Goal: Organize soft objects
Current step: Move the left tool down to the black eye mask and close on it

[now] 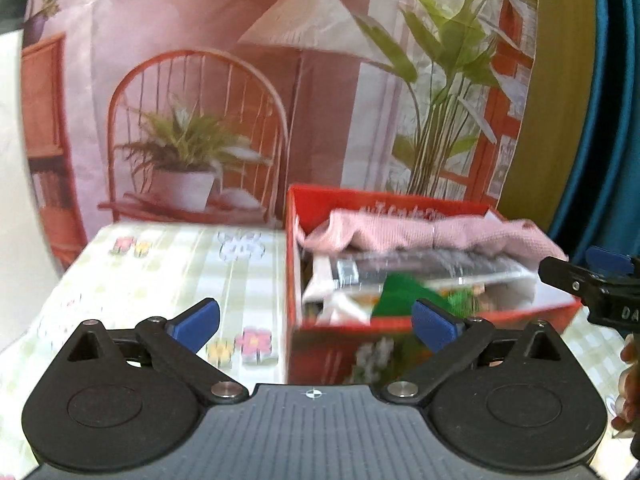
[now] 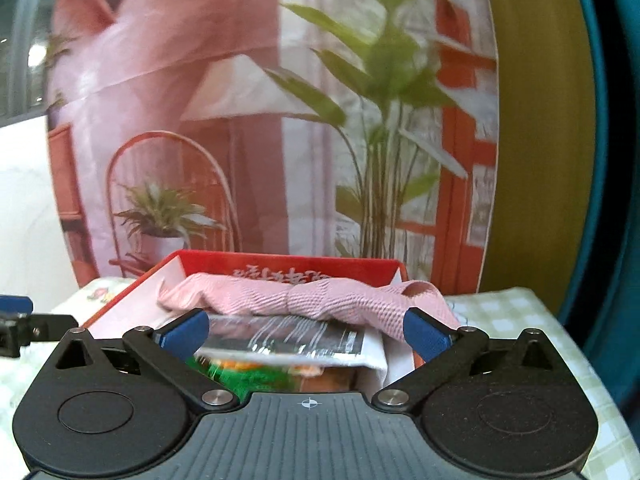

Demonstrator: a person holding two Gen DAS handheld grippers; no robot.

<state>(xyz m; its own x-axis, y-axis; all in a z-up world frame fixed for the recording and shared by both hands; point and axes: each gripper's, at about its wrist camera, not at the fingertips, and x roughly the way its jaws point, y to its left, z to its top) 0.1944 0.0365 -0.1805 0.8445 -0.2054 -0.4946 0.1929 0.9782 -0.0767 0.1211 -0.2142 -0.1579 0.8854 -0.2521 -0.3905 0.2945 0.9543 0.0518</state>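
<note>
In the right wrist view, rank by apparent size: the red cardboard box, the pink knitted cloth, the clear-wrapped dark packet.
1. Red cardboard box, holding the other two.
2. Pink knitted cloth, draped across nearly its full width.
3. Clear-wrapped dark packet: looks smaller, but cloth and gripper hide part of it, so unsure.

Towel (image 2: 308, 300) in box (image 2: 280, 260) on table (image 1: 160, 272)
</note>
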